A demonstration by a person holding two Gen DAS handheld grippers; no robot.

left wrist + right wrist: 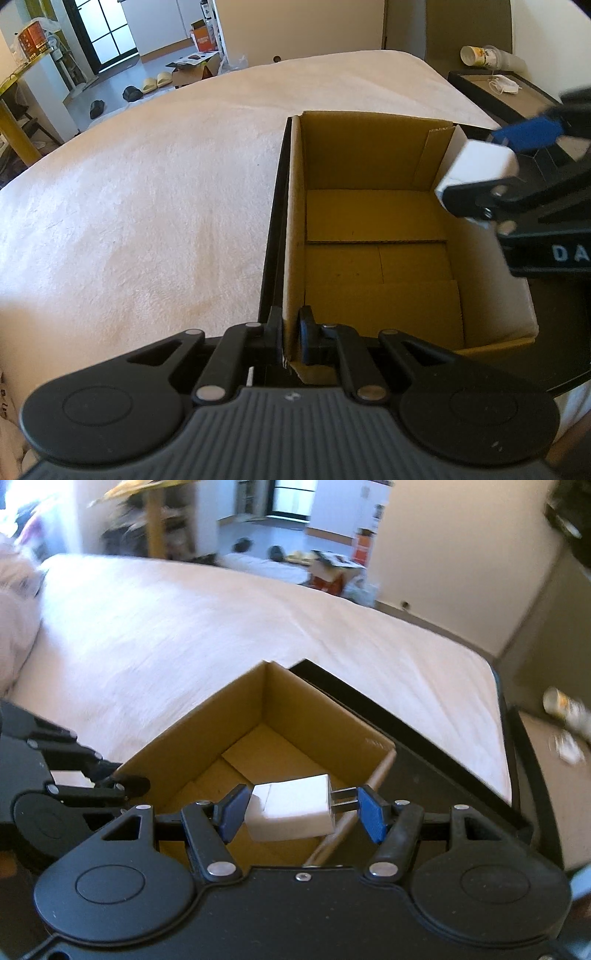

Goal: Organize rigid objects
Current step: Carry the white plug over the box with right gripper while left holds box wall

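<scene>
An open brown cardboard box (pixel 369 155) sits on a bed, its inside bare; it also shows in the right wrist view (pixel 207 731). My left gripper (pixel 290 339) is shut on the box's near left wall. My right gripper (pixel 301 806) is shut on a white plug charger (pixel 291 808), blue pads on its body and its two prongs, and holds it above the box's near right edge. The charger (pixel 480 166) and right gripper also show at the right of the left wrist view.
The pale bedspread (pixel 147 184) stretches left and beyond the box. A dark nightstand (pixel 506 88) with a cup (pixel 476 55) and a white mask stands at the far right. Shoes and boxes lie on the floor past the bed.
</scene>
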